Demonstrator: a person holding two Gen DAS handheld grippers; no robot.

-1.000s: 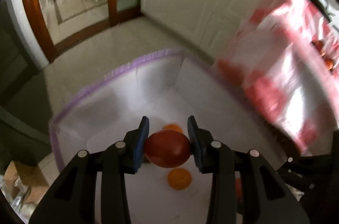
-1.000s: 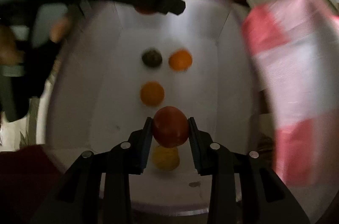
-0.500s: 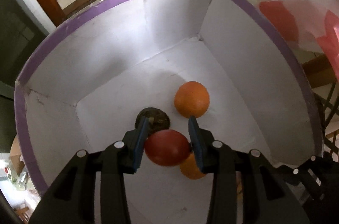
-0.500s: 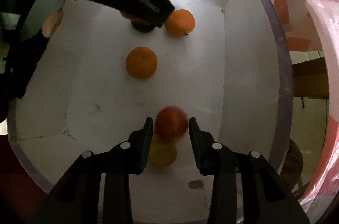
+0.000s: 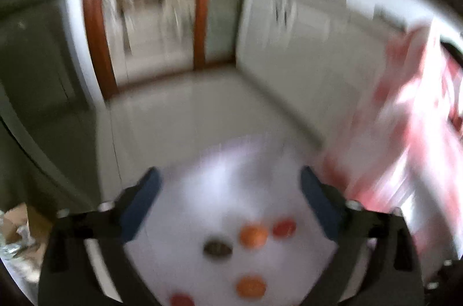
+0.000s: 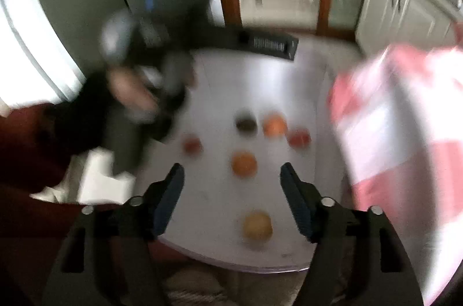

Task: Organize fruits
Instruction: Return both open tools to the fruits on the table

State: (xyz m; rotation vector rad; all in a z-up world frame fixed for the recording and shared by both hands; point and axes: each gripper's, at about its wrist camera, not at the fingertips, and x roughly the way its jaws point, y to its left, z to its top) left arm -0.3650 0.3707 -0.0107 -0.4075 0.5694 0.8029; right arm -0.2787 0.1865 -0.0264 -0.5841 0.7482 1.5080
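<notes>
Since the earlier frames both of your grippers have let go of their red fruits and risen out of the white box (image 6: 220, 91), and their jaws have just been opening. The jaws of your left gripper (image 5: 230, 187) now stand very wide with nothing between them; the jaws of your right gripper (image 6: 231, 184) stand moderately wide and are also empty.

Your left gripper points downward at a slant over the box, and so does the right one. In the right wrist view your left hand (image 6: 130, 94) grasps the dark body of the left gripper at the box's left side, but it is strongly blurred.

The fruits lie on the box floor. In the right wrist view I see a dark fruit (image 6: 246, 124), an orange (image 6: 274, 126) just beside it, a red fruit (image 6: 299, 138) to the right, another red fruit (image 6: 192, 145) to the left, a second orange (image 6: 244, 163) nearer, and a yellow fruit (image 6: 257, 226) nearest to the jaws.

Both views are smeared by motion. The purple rim of the box is hardly to make out, and in the left wrist view one red fruit is cut off by the lower edge. The red and white bag (image 6: 405, 132) on the right is only a blur.
</notes>
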